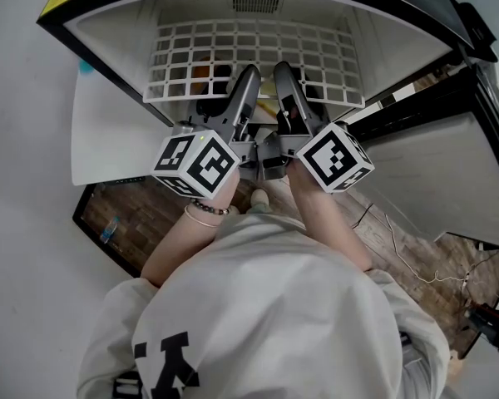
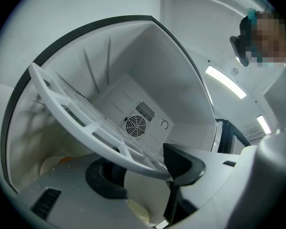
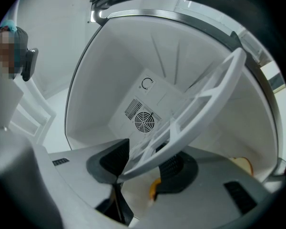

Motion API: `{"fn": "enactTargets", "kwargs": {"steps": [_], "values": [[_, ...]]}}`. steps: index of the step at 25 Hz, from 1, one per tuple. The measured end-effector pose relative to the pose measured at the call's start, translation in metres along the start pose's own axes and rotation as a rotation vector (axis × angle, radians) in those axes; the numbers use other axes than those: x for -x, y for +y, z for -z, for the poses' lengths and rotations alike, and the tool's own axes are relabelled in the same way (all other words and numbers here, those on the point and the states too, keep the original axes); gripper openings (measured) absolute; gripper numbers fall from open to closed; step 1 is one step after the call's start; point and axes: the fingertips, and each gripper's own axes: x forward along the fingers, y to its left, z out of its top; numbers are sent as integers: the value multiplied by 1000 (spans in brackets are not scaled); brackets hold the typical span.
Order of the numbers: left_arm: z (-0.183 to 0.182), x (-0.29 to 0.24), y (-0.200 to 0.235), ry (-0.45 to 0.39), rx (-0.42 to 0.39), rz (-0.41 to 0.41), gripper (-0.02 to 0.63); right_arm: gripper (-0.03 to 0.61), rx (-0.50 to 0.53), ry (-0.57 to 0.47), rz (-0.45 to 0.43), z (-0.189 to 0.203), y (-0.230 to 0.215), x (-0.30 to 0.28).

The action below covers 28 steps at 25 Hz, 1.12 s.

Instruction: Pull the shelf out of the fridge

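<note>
Left gripper jaws: the left gripper (image 2: 143, 168) is clenched on the front rail of the shelf (image 2: 71, 111). The rail runs slantwise between the two dark pads, and the jaws stand fairly wide around it.
Right gripper jaws: the right gripper (image 3: 145, 163) grips the same front rail of the shelf (image 3: 205, 99). The rail is pinched between its pads, which stand a little narrower than the left pair.
Grippers from above: the left gripper (image 1: 243, 81) and right gripper (image 1: 287, 77) lie side by side, close together. Both reach in at the middle of the shelf's front edge.
Shelf: the white grid shelf (image 1: 258, 52) sits inside the fridge (image 1: 382, 48), high in the cavity, with its front edge near the opening.
Below the shelf: something orange (image 1: 201, 71) shows through the grid; I cannot tell what it is.
Fridge interior: the walls are plain white, with a round fan grille (image 2: 135, 125) on the back wall.
Fridge door: the door (image 1: 432, 165) stands open at the right, white inside with a black frame.
Floor: the wood-patterned floor (image 1: 125, 214) shows below the fridge, with a thin cable (image 1: 416, 256) trailing across it at the right.
Room: the walls are pale and long ceiling lights (image 2: 224, 81) are lit.
Person: the person wears a white sweatshirt (image 1: 274, 306) and bracelets (image 1: 204, 214) on the left wrist.
</note>
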Motion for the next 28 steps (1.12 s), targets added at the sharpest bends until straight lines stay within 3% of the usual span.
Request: {"fn": "enactTargets", "kwargs": {"steps": [28], "values": [[6,14,-6,12,4,0,230,187,10,-4,14,4,1,16]]}}
